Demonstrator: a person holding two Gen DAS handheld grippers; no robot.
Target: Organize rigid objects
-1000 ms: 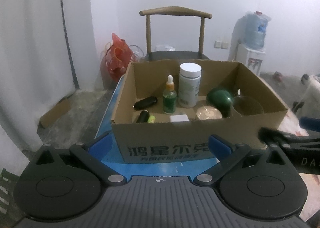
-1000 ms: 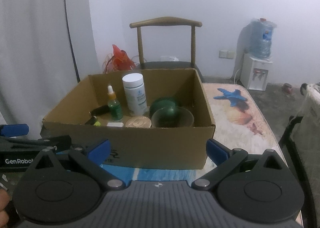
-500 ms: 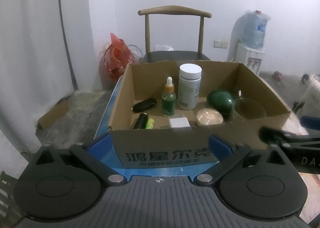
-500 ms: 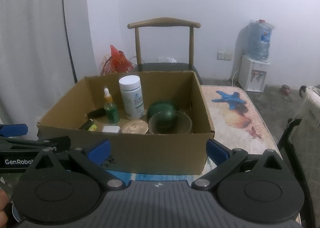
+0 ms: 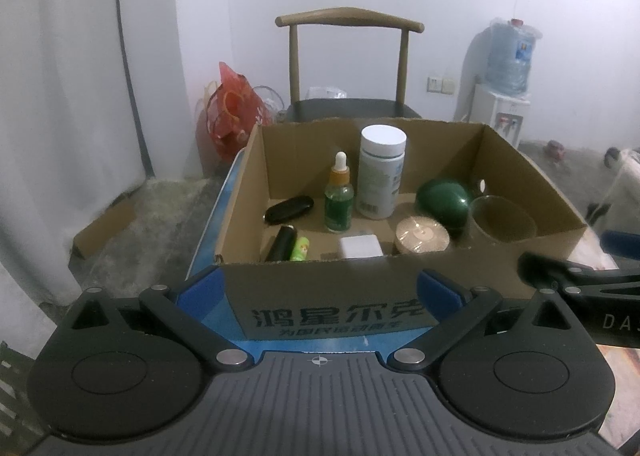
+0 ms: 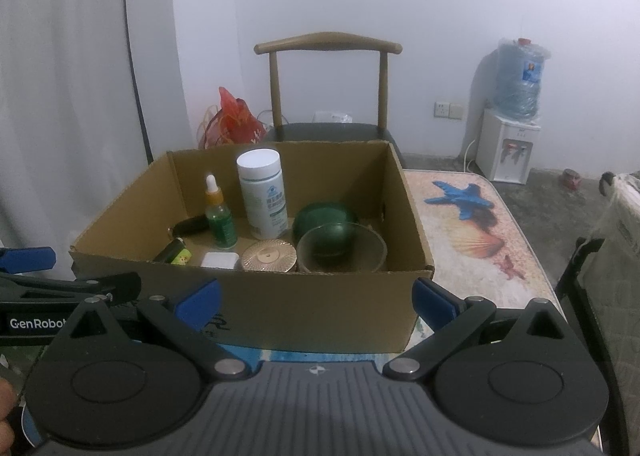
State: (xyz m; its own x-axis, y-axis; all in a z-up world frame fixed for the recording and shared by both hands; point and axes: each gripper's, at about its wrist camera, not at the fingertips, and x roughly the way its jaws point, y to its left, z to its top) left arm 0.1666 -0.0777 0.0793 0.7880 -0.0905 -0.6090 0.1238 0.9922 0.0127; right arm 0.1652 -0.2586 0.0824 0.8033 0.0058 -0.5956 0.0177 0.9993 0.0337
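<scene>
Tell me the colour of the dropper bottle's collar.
Orange, on the dropper bottle; clearest in the left wrist view.

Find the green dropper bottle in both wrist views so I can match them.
Left wrist: green dropper bottle stands centre-left in the box, just left of the white-capped bottle.
Right wrist: left of centre, same neighbour.
Shared landmark: wooden chair behind.

Left gripper [image 5: 318, 288] level, jaws spread wide, nothing between. Right gripper [image 6: 316, 298] alongside, same height, jaws wide apart, empty. Both pointing forward.
</scene>
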